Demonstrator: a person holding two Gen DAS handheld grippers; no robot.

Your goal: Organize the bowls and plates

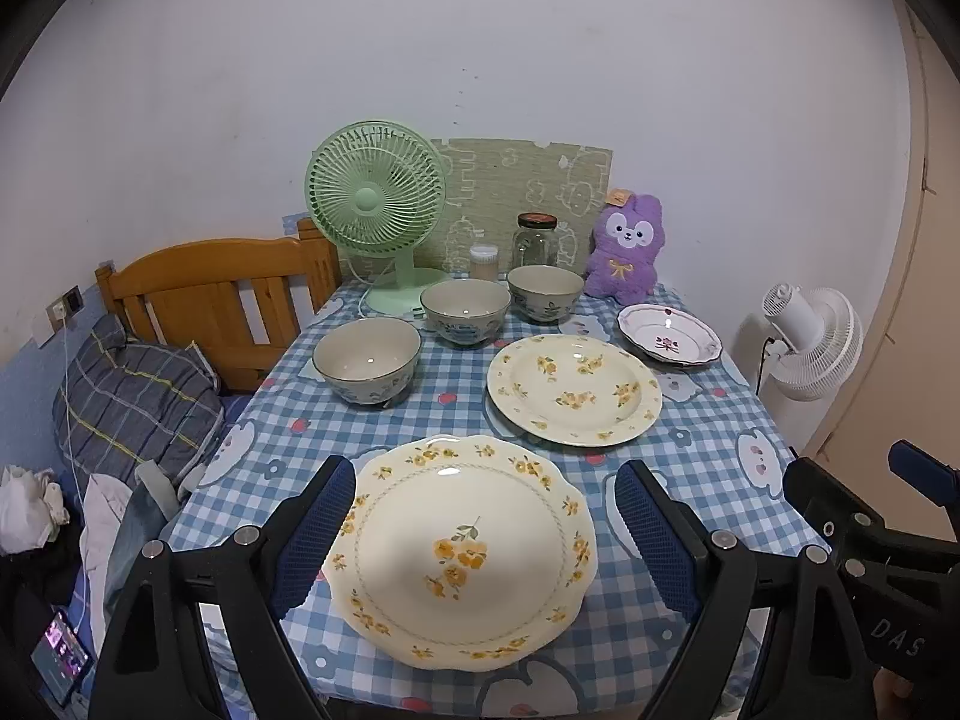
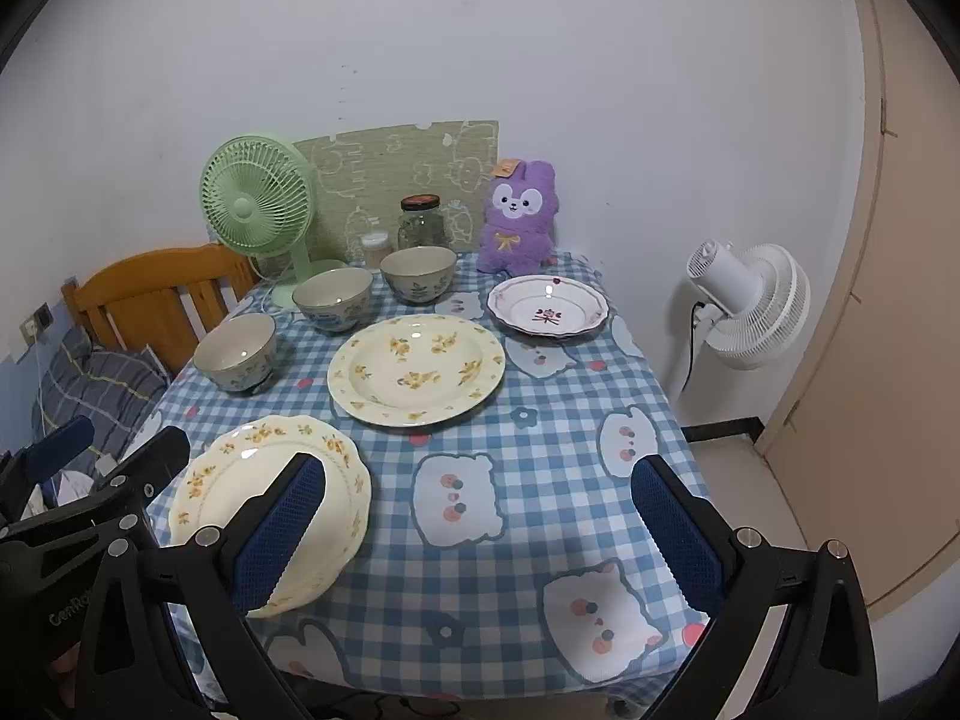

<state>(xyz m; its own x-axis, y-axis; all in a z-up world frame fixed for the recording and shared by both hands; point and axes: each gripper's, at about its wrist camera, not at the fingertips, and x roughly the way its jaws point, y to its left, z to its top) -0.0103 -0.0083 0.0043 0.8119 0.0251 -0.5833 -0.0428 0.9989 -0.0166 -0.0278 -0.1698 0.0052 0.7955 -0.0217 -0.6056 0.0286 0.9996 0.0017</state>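
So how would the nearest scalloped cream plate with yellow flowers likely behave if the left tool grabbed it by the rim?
The scalloped cream plate with yellow flowers looks like glazed ceramic: probably rigid, fairly heavy and breakable. Its glossy highlights suggest a slippery rim. It lies flat on the blue checked tablecloth, so the open left tool may struggle to get under its edge.

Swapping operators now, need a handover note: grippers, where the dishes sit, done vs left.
Left gripper: open, empty, above the scalloped plate at the near edge.
Right gripper: open, empty, over bare tablecloth.
Round floral plate mid-table; small pink-rimmed plate behind it on the right.
Three bowls sit apart in a diagonal row on the left.
Done: nothing stacked.
Left: probably stack plates and nest bowls.
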